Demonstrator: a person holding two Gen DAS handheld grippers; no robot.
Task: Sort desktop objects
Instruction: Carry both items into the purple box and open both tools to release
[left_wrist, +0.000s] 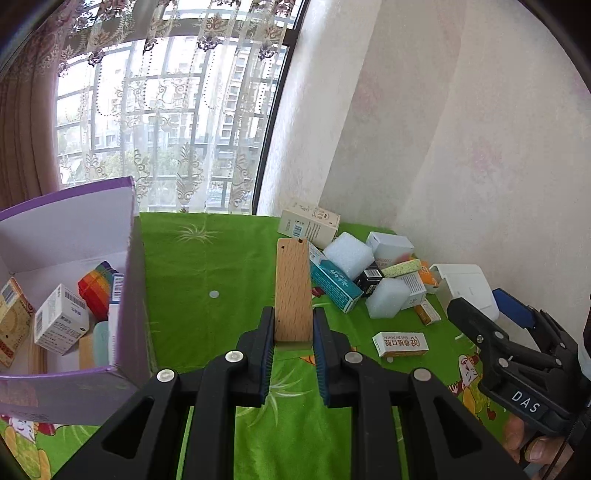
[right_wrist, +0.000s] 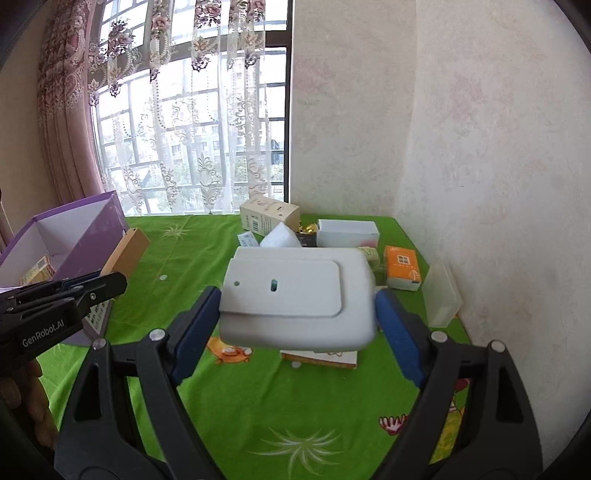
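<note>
My left gripper (left_wrist: 293, 332) is shut on a long wooden block (left_wrist: 293, 288) and holds it above the green cloth, just right of the purple box (left_wrist: 129, 280). The block also shows in the right wrist view (right_wrist: 127, 254) beside the purple box (right_wrist: 88, 229). My right gripper (right_wrist: 295, 325) is shut on a flat white plastic case (right_wrist: 295, 299) and holds it above the cloth. In the left wrist view that case (left_wrist: 465, 288) and the right gripper (left_wrist: 487, 314) are at the right.
The purple box holds several small cartons and a rainbow-coloured item (left_wrist: 96, 291). A pile of cartons and white foam blocks (left_wrist: 349, 254) lies at the back right near the wall. A small carton (left_wrist: 400, 344) lies alone. An orange pack (right_wrist: 402, 267) and a translucent box (right_wrist: 441, 295) sit by the wall.
</note>
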